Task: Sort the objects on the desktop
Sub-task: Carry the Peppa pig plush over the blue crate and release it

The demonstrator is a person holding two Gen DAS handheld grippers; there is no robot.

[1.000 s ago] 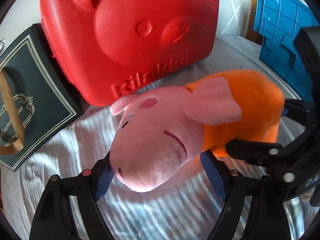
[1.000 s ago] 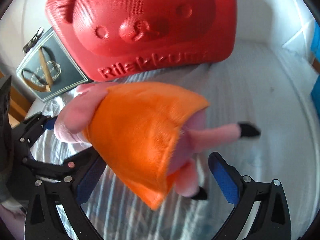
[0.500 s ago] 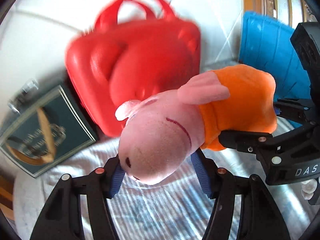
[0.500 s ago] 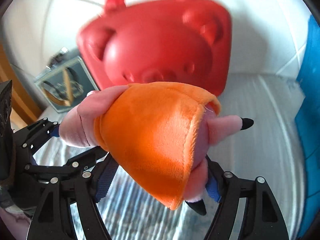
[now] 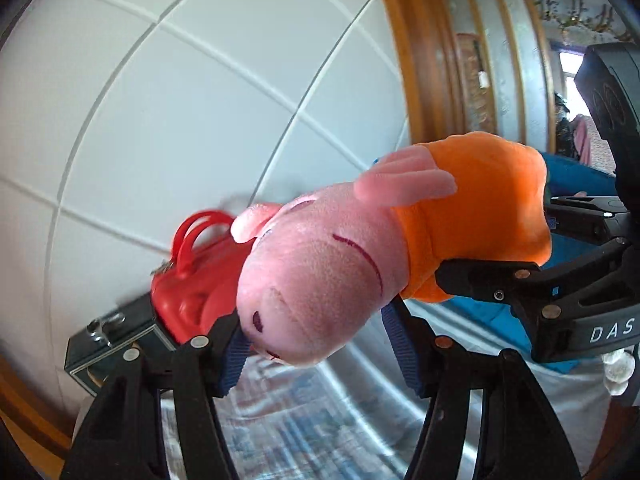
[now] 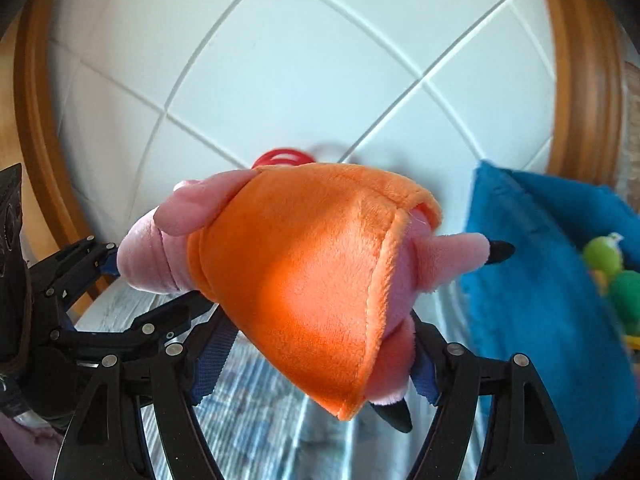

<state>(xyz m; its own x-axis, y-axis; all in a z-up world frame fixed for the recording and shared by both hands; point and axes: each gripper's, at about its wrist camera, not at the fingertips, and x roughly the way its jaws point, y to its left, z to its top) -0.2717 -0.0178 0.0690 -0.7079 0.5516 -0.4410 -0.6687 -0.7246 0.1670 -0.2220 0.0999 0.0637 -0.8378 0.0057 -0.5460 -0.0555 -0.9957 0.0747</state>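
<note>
A pink plush pig (image 5: 320, 276) in an orange dress (image 6: 304, 280) is held in the air by both grippers. My left gripper (image 5: 316, 344) is shut on its head. My right gripper (image 6: 316, 356) is shut on the dress and lower body; it also shows in the left wrist view (image 5: 532, 280). The left gripper shows at the left of the right wrist view (image 6: 96, 268). A red bear-shaped case (image 5: 188, 280) stands behind and below the pig, mostly hidden.
A dark green box (image 5: 116, 340) lies left of the red case. A blue fabric bin (image 6: 540, 300) with green and yellow toys (image 6: 612, 272) stands at the right. A striped cloth (image 5: 288, 424) covers the surface below. A white padded panel (image 6: 320, 60) with a wooden frame stands behind.
Both grippers have lifted the pig well above the surface. The red case and green box have dropped low in view. The right gripper closed on the pig's body about a second ago.
</note>
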